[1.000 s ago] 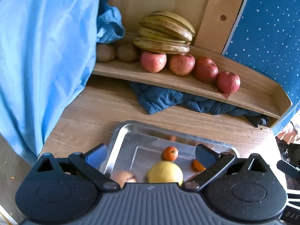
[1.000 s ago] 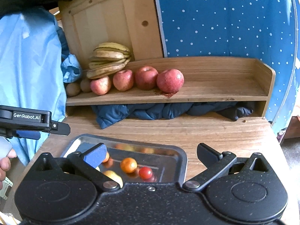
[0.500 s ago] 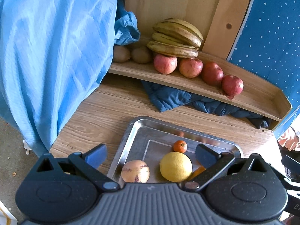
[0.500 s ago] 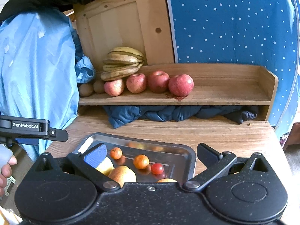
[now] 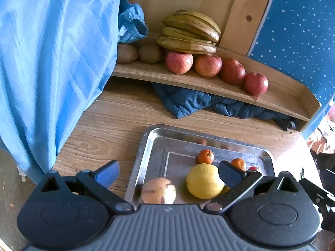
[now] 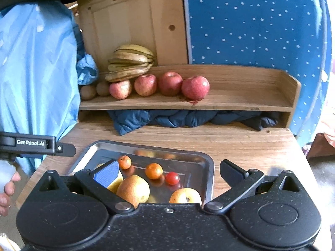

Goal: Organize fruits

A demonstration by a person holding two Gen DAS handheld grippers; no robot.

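A steel tray (image 5: 146, 144) (image 6: 207, 167) lies on the wooden table and holds a yellow lemon (image 5: 204, 181), a pale round fruit (image 5: 158, 190), small oranges (image 5: 206, 156) (image 6: 154, 170), a red tomato (image 6: 172, 178) and a brownish pear (image 6: 133, 190). On the wooden shelf (image 5: 278, 96) (image 6: 240, 100) behind sit several red apples (image 5: 208, 65) (image 6: 195, 87), a bunch of bananas (image 5: 190, 33) (image 6: 130, 63) and two kiwis (image 5: 149, 53) (image 6: 88, 92). My left gripper (image 5: 168, 172) hovers open over the tray's near left. My right gripper (image 6: 168, 172) hovers open over the tray's near right side.
A light blue cloth (image 5: 52, 62) (image 6: 35, 73) hangs at the left. Dark blue fabric (image 5: 188, 102) (image 6: 167, 119) is stuffed under the shelf. A blue dotted wall (image 6: 251, 21) stands behind. The left gripper's body (image 6: 31, 144) and a hand (image 6: 6, 188) show at the left edge.
Both grippers have pulled back and up from the tray, so more of its fruit shows. Both stay open and hold nothing.
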